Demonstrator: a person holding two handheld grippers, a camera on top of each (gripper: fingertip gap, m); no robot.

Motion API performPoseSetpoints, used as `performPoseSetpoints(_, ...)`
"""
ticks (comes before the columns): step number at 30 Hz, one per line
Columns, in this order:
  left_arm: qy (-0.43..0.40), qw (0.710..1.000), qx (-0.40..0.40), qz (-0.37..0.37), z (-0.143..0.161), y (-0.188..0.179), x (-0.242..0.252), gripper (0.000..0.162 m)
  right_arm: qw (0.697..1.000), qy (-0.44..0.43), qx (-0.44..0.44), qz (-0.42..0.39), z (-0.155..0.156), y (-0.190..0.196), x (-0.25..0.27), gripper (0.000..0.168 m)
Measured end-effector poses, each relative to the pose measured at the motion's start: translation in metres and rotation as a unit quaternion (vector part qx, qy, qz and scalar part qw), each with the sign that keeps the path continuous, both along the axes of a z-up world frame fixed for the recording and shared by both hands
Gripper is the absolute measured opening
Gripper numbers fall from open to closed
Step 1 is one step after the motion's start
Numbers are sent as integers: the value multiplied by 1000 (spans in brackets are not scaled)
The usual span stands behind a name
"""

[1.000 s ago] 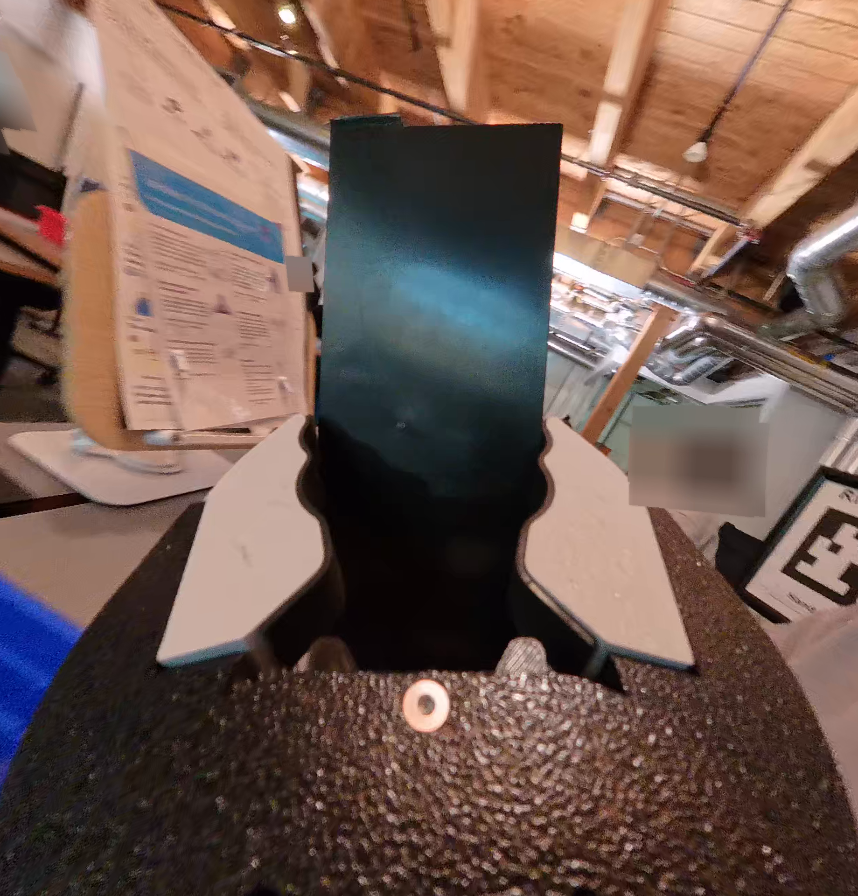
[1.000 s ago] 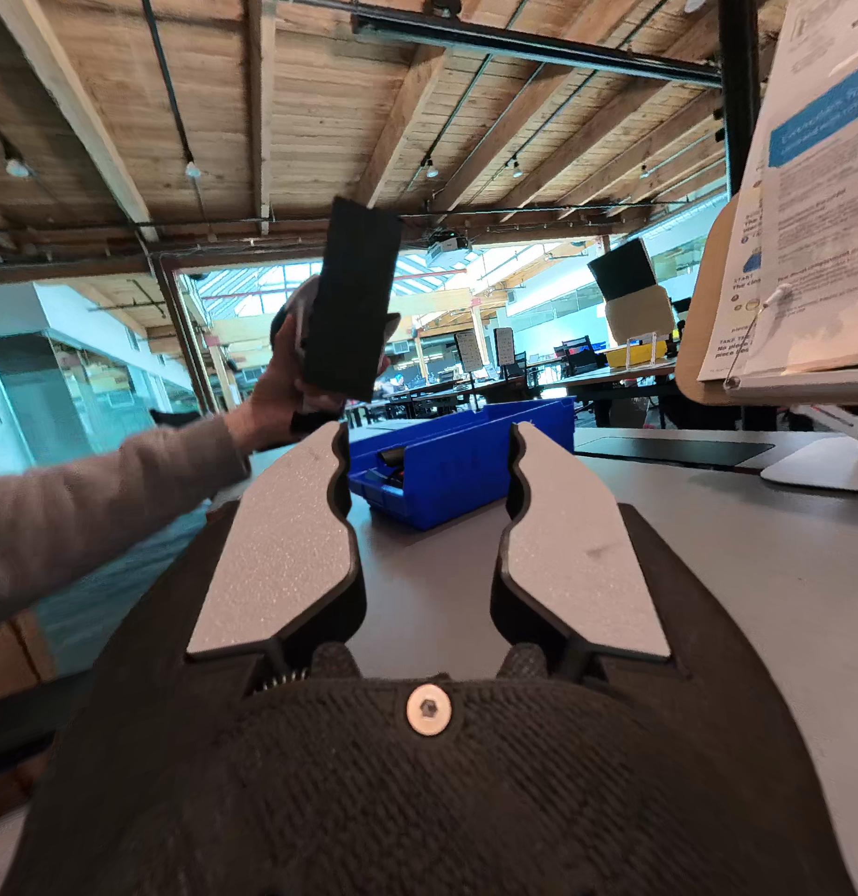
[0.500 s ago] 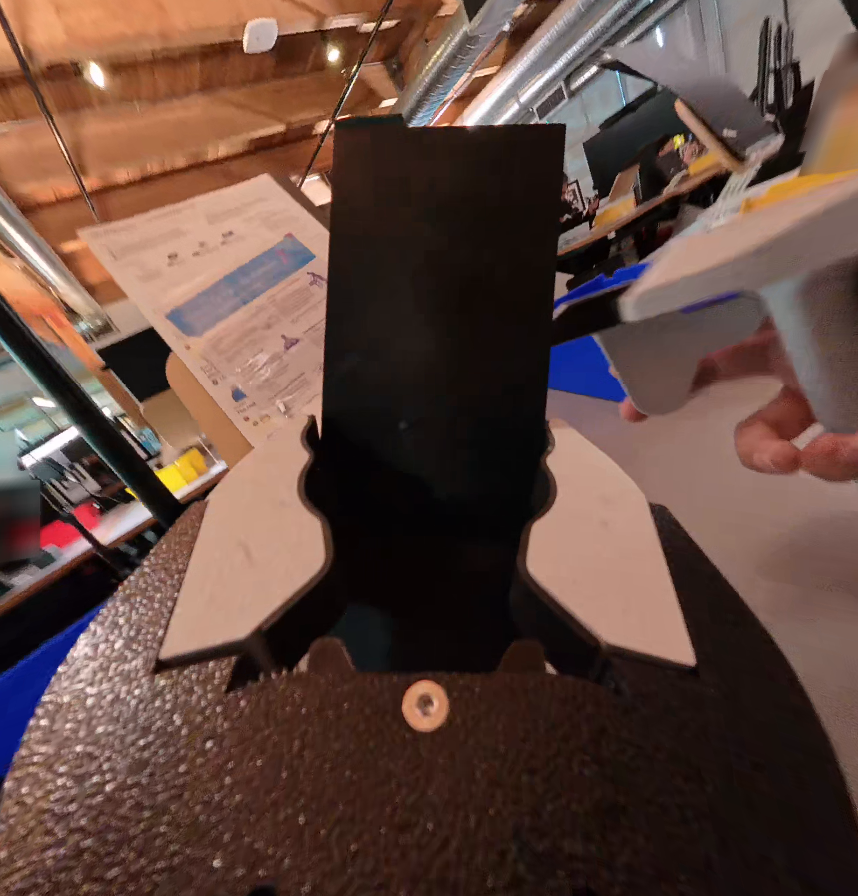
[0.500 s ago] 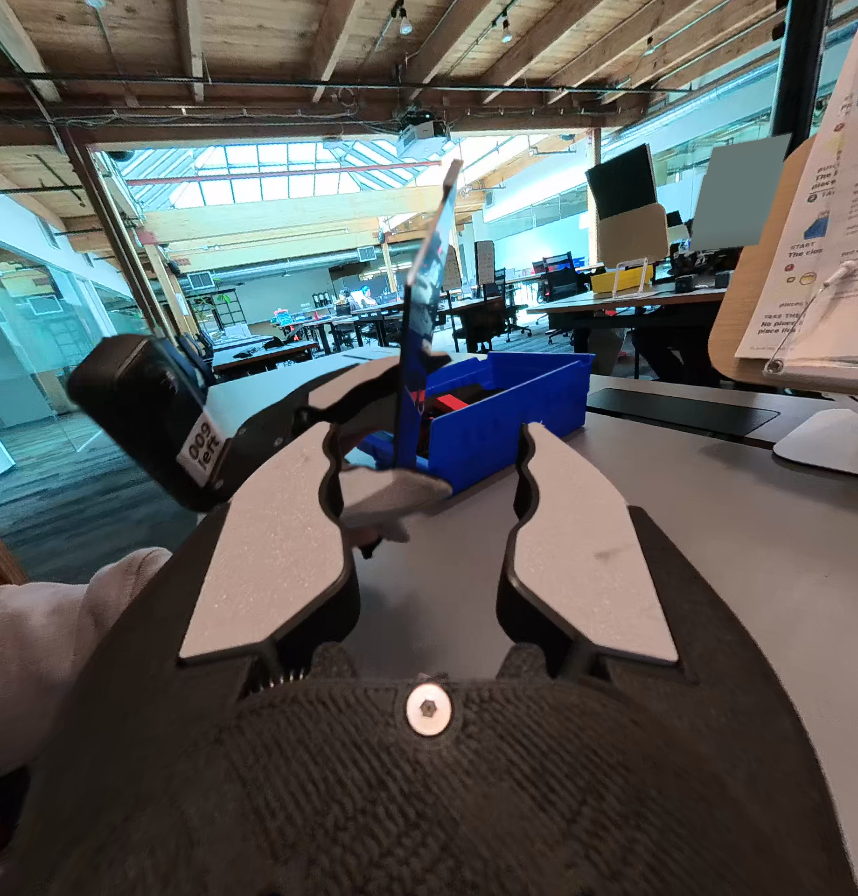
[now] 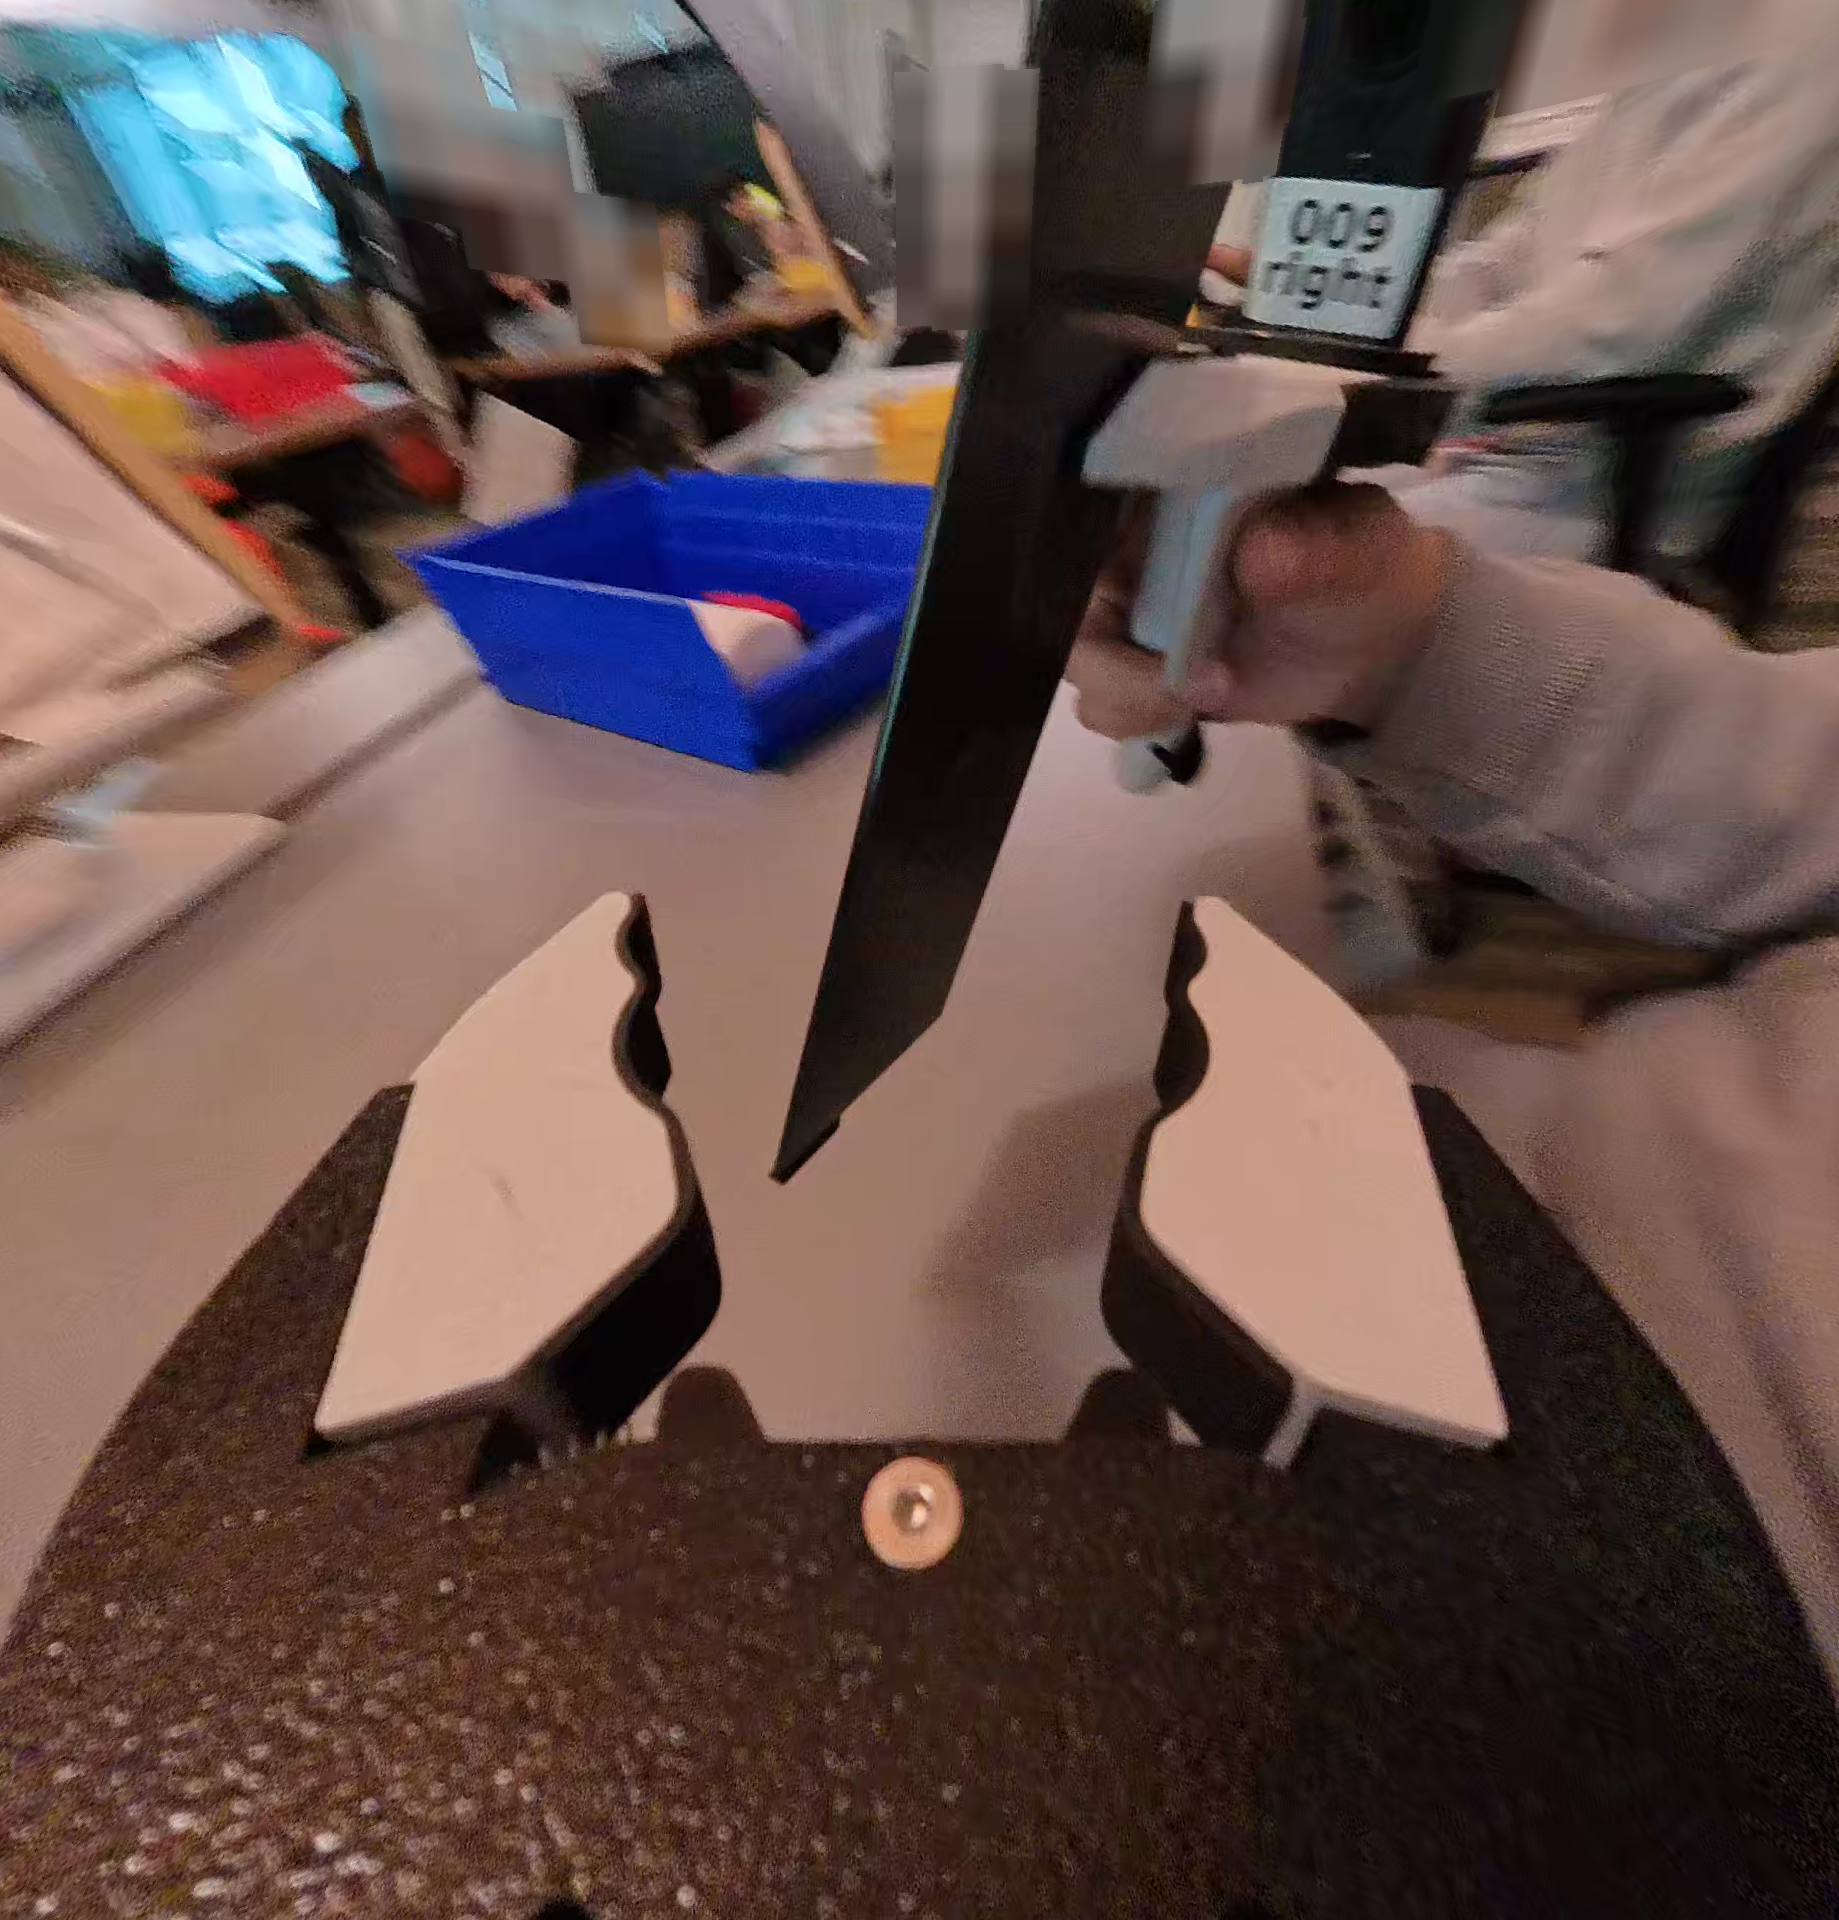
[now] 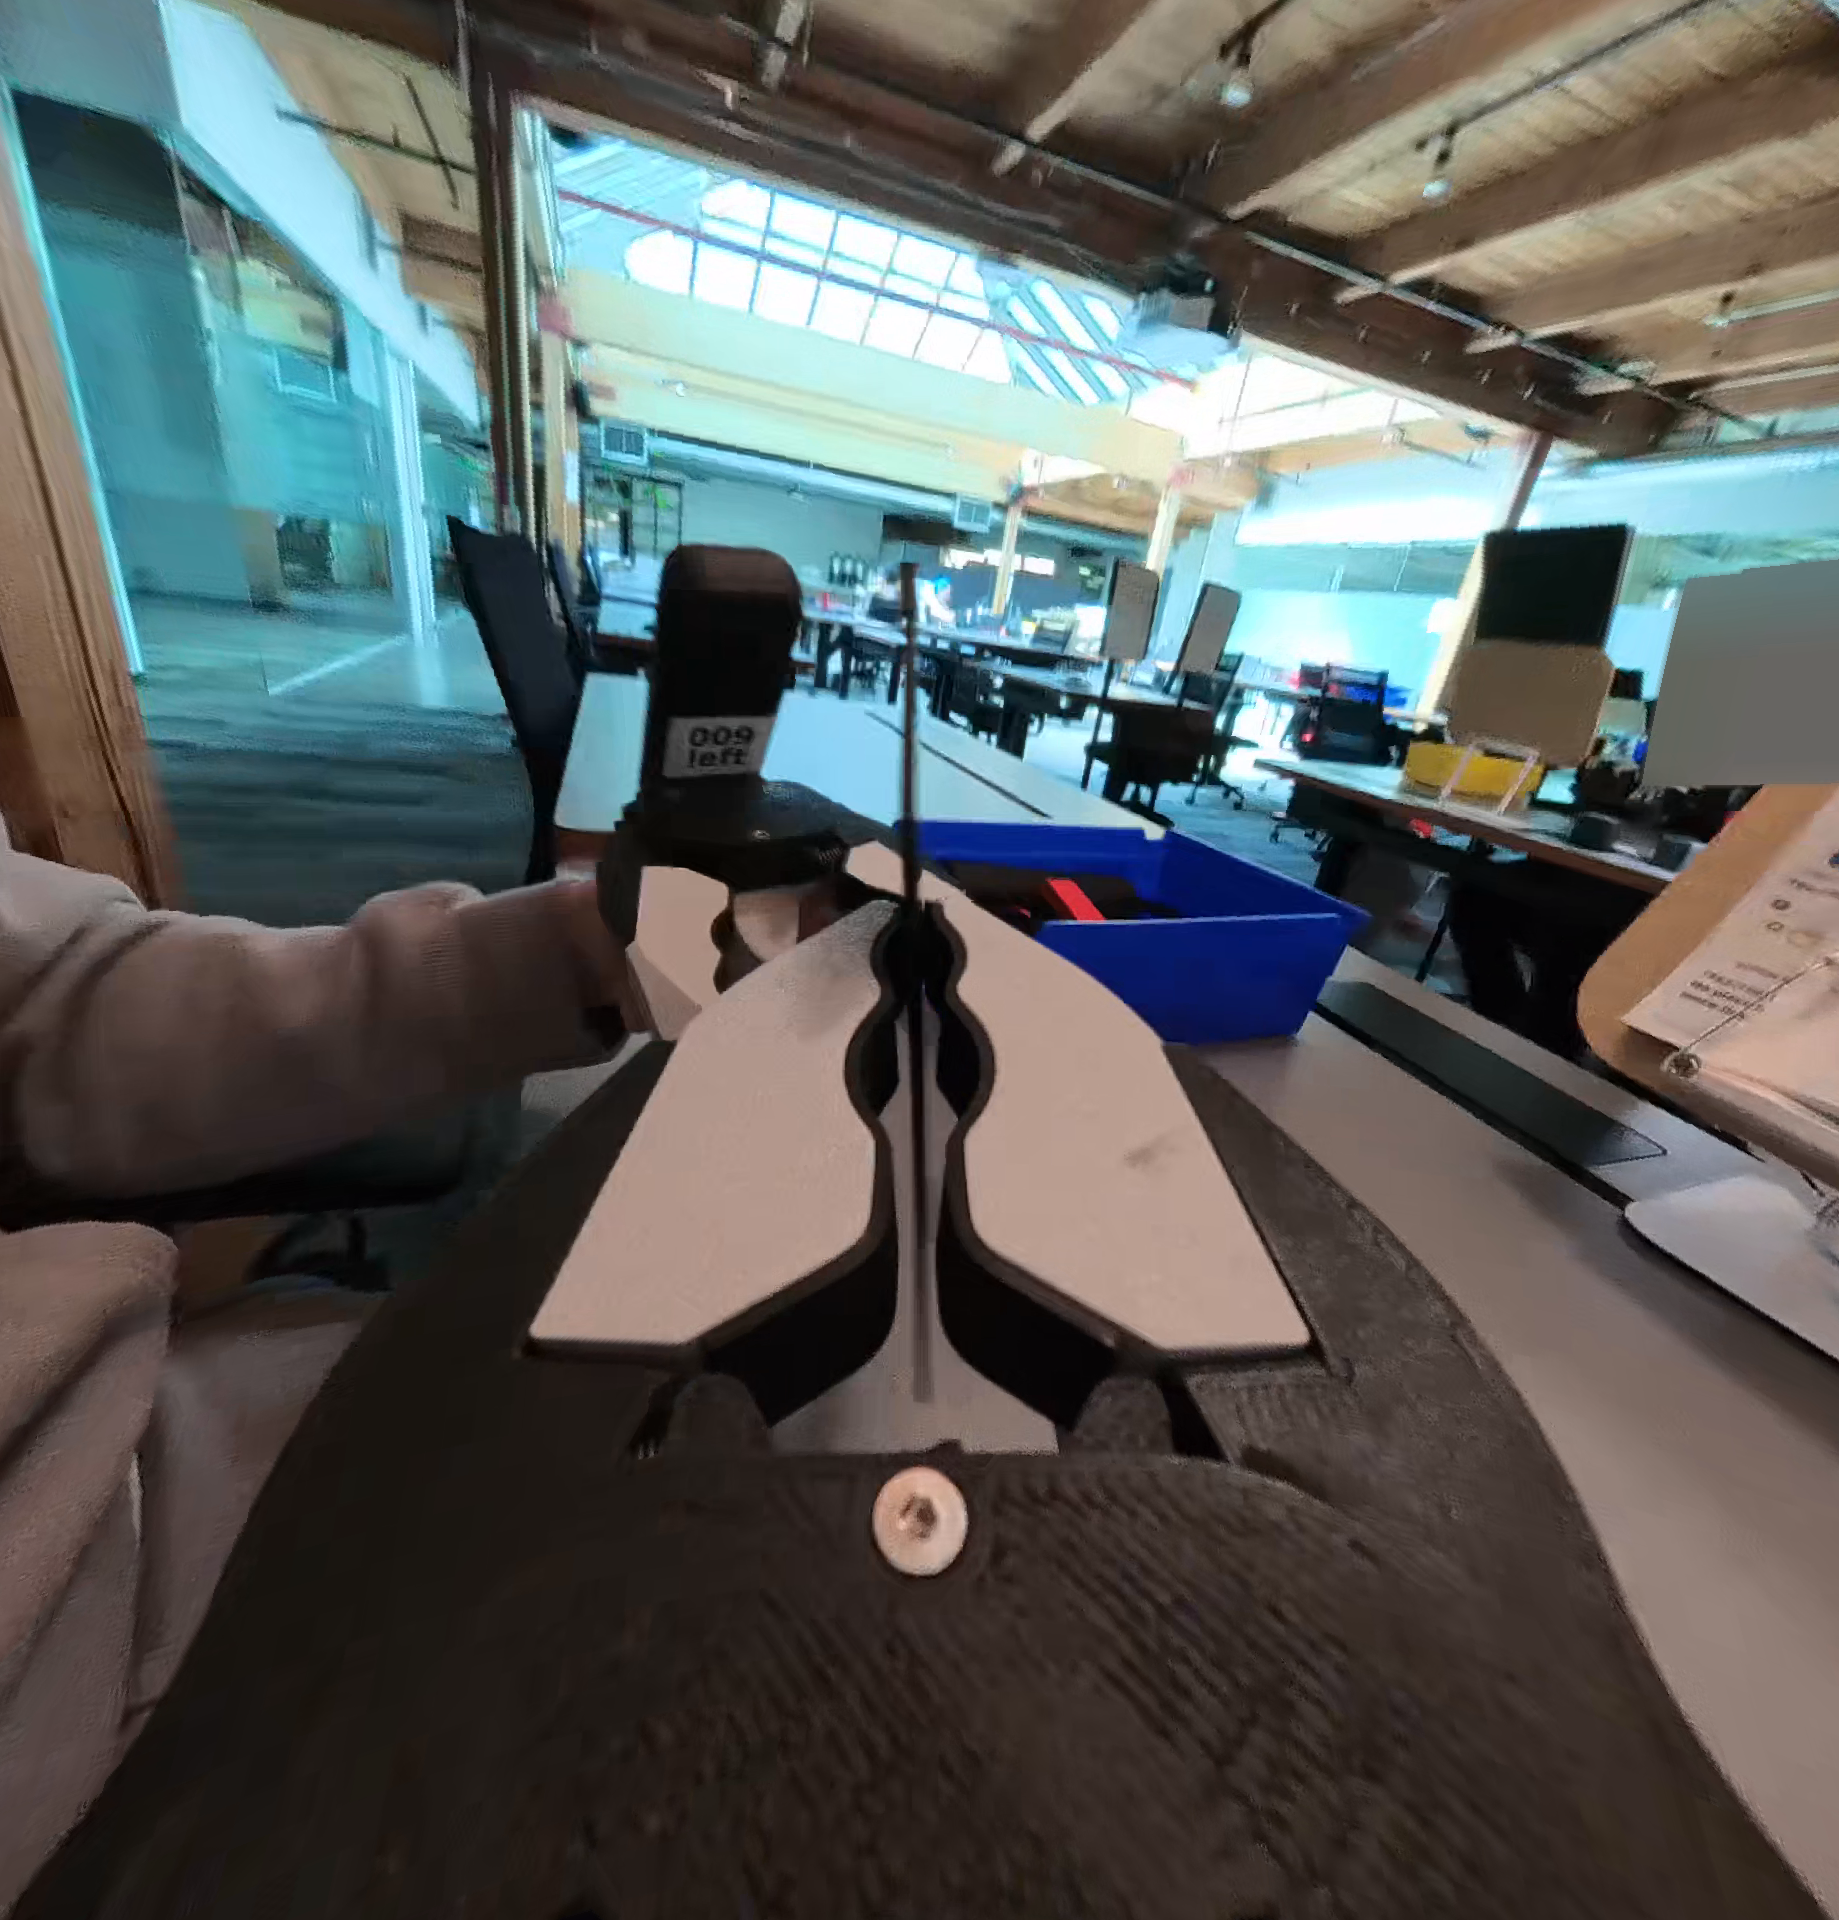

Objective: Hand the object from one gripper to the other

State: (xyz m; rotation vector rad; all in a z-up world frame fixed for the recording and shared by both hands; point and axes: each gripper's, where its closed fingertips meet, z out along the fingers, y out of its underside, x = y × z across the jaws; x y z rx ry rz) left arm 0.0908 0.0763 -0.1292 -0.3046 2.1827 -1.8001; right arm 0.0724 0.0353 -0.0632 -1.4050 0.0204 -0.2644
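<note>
the hand-over looks all but done: the thin black card [image 6: 913, 831] sits edge-on between the fingers of the right gripper [image 6: 920, 940], whose jaws are pressed together on its lower part, so in the right wrist view it shows only as a dark upright line rising above the fingertips. in the left wrist view the same card [image 5: 956, 665] hangs as a long dark blade, its lower corner dipping into the space between the fingers of the left gripper [image 5: 913, 914], whose jaws stand wide apart and touch nothing. the right gripper [image 5: 1206, 436] shows there too, higher up and to the right, in a hand [image 5: 1299, 613] with a pale sleeve. judging from this, the receiving grip is made and the giving grip let go; what remains is for the left gripper to draw clear without brushing the card's free corner, while the right one holds its clamp steady, since so thin a sheet could pivot or slip. on the grey table [image 5: 479, 935] behind stands a blue bin [image 5: 624, 634]; it holds a pale rounded thing with red on it [image 5: 754, 634], too blurred to name, and the right wrist view shows dark and red shapes [image 6: 1060, 899] inside.
</note>
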Motion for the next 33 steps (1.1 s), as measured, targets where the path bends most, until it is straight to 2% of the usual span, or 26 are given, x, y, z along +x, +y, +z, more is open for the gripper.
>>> performPoseSetpoints(1,8,1000,9,-20,-1,3,-7,90,1000,0,1,14,1,-3,-8,2)
performPoseSetpoints(3,-19,998,23,-63,0,6,-25,67,998,-10,-24,56,3,-4,-26,2)
performPoseSetpoints(5,-24,993,31,-108,1,2,-44,61,997,-25,-54,51,10,-3,-35,2)
performPoseSetpoints(8,-50,991,76,-97,-6,-4,-45,54,994,-44,-67,70,27,3,-54,2)
performPoseSetpoints(11,-93,988,88,-82,-7,-10,-40,9,995,-48,-50,69,43,8,-59,3)
performPoseSetpoints(13,-92,991,68,-68,-5,-12,-32,2,998,-43,-46,22,47,9,-43,8)
performPoseSetpoints(14,-83,994,57,-42,-4,-11,-22,2,997,-25,-38,-54,49,5,-19,18)
performPoseSetpoints(15,-76,996,47,5,-4,-7,-7,1,990,0,-30,-140,49,-4,7,33)
performPoseSetpoints(16,-76,994,37,62,-3,-1,9,2,982,29,-25,-187,46,-10,23,52)
performPoseSetpoints(17,-84,989,30,120,-1,5,23,1,978,63,-15,-200,43,-9,29,74)
performPoseSetpoints(18,-102,979,33,172,0,12,34,1,976,92,-9,-195,39,-4,31,86)
performPoseSetpoints(20,-159,949,62,267,2,23,49,1,976,104,-18,-190,31,9,33,86)
performPoseSetpoints(23,-238,914,97,315,5,17,52,2,969,111,9,-220,33,15,48,102)
performPoseSetpoints(26,-270,900,91,330,10,8,51,1,977,117,29,-177,42,21,46,99)
performPoseSetpoints(28,-283,902,84,315,13,1,50,1,983,73,14,-170,44,18,45,96)
performPoseSetpoints(31,-263,934,73,232,5,-15,49,10,993,24,-10,-119,39,12,40,96)
performPoseSetpoints(32,-228,954,55,188,2,-22,46,17,996,17,-2,-90,38,10,36,96)
performPoseSetpoints(33,-181,972,26,145,1,-28,41,32,998,18,11,-52,37,7,30,96)
